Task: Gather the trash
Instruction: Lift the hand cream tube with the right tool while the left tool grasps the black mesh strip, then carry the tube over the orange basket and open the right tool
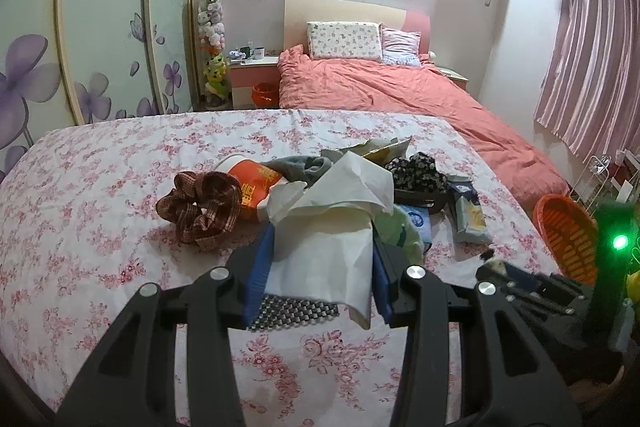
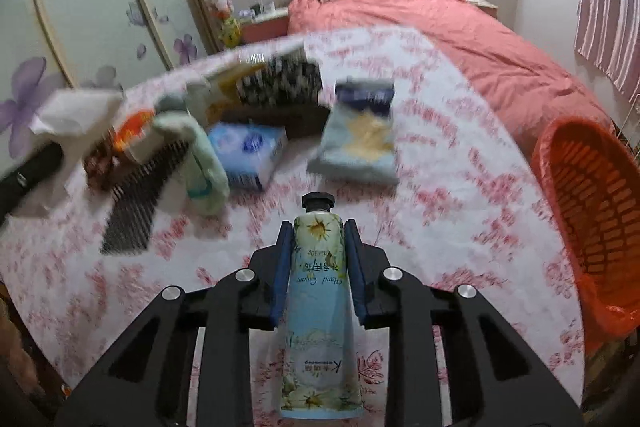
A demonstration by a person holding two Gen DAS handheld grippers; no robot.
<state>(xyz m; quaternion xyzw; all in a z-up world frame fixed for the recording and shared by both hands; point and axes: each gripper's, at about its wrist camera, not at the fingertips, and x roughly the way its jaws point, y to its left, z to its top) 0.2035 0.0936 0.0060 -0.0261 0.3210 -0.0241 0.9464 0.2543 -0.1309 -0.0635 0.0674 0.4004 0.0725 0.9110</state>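
Left claw (image 1: 320, 251) grips white tissue (image 1: 332, 211) above the floral bed (image 1: 80, 211); right claw (image 2: 319, 239) clamps a hand cream tube (image 2: 318, 291); orange basket (image 2: 592, 203) stands at the right

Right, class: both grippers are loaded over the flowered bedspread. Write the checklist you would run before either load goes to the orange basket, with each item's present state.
1. Left gripper pinching the white tissue: ok.
2. Right gripper clamped on the hand cream tube: ok.
3. Tube is really trash: cannot tell.
4. Orange basket in view, mouth unblocked: ok.
5. Tissue clear of the comb beneath it: cannot tell.
6. Bed cleared of wrappers: not ok, snack bag remains.
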